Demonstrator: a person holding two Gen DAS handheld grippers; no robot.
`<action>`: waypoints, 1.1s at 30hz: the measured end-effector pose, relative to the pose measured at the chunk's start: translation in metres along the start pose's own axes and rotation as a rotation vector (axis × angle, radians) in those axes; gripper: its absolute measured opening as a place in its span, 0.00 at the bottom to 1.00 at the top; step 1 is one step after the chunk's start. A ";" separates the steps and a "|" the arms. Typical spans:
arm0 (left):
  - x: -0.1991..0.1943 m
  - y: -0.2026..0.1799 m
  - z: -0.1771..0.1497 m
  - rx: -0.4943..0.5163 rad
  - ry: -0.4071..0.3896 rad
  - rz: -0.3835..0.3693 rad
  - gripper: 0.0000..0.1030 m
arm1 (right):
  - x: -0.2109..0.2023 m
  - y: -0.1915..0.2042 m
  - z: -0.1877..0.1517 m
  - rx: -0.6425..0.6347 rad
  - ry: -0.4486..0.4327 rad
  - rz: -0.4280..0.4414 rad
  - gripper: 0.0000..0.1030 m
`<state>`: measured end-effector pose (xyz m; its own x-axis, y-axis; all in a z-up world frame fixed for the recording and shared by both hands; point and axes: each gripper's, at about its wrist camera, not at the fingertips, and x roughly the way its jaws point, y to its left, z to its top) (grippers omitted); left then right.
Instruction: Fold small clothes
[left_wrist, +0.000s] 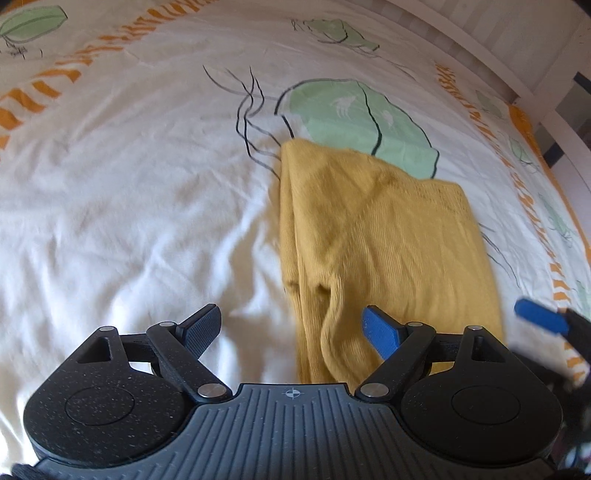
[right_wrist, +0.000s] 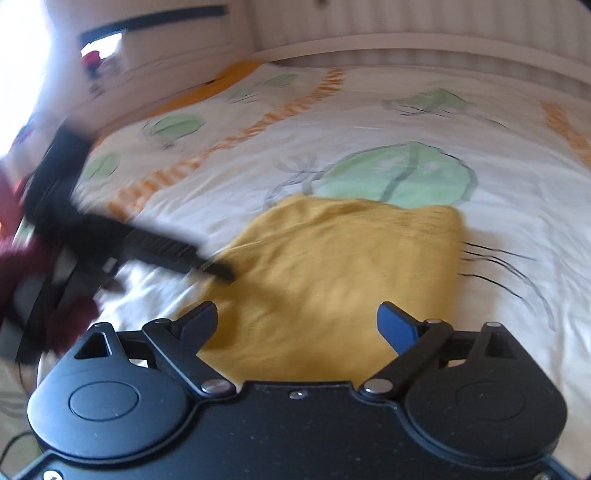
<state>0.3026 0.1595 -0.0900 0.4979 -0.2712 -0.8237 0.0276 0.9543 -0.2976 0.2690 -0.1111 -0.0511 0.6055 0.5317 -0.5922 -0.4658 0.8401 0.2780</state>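
A: Where does the yellow garment (left_wrist: 373, 243) lie?

B: On the bedsheet (left_wrist: 129, 192), a white one printed with green jellyfish and orange marks. Its far edge covers the lower rim of one green jellyfish (left_wrist: 354, 114). It looks folded over, with a thick roll of fabric along its left side in the left wrist view.

A: And the left gripper (left_wrist: 291, 328)?

B: Its two fingers stand wide apart with nothing between the pads. The near end of the garment reaches down into the gap between them, closer to the blue right finger (left_wrist: 380, 332) than to the dark left finger (left_wrist: 201, 326). Whether the cloth touches the blue finger, I cannot tell; the cloth is blurred there.

A: The right gripper (right_wrist: 299, 325)?

B: Also spread wide and holding nothing. In the right wrist view the garment (right_wrist: 332, 280) fills the space between its fingers, and the near edge passes under the gripper body out of sight.

A: Do the two grippers show in each other's views?

B: Yes. A blue finger of the right gripper (left_wrist: 541, 317) pokes in at the right edge of the left wrist view, just beside the garment's right edge. In the right wrist view the left gripper (right_wrist: 155, 254) comes in from the left, blurred, its finger at the garment's left edge.
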 end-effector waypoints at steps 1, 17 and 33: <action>0.001 0.000 -0.003 -0.003 0.010 -0.008 0.81 | -0.001 -0.011 0.003 0.040 -0.004 0.001 0.92; 0.029 -0.022 -0.004 0.022 0.051 -0.158 0.82 | 0.063 -0.118 0.017 0.467 0.058 0.172 0.97; 0.044 -0.018 -0.001 -0.058 0.060 -0.290 0.40 | 0.082 -0.132 0.016 0.526 0.022 0.370 0.99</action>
<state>0.3227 0.1303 -0.1211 0.4244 -0.5401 -0.7268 0.1110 0.8276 -0.5502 0.3903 -0.1764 -0.1247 0.4494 0.7990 -0.3996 -0.2597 0.5448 0.7974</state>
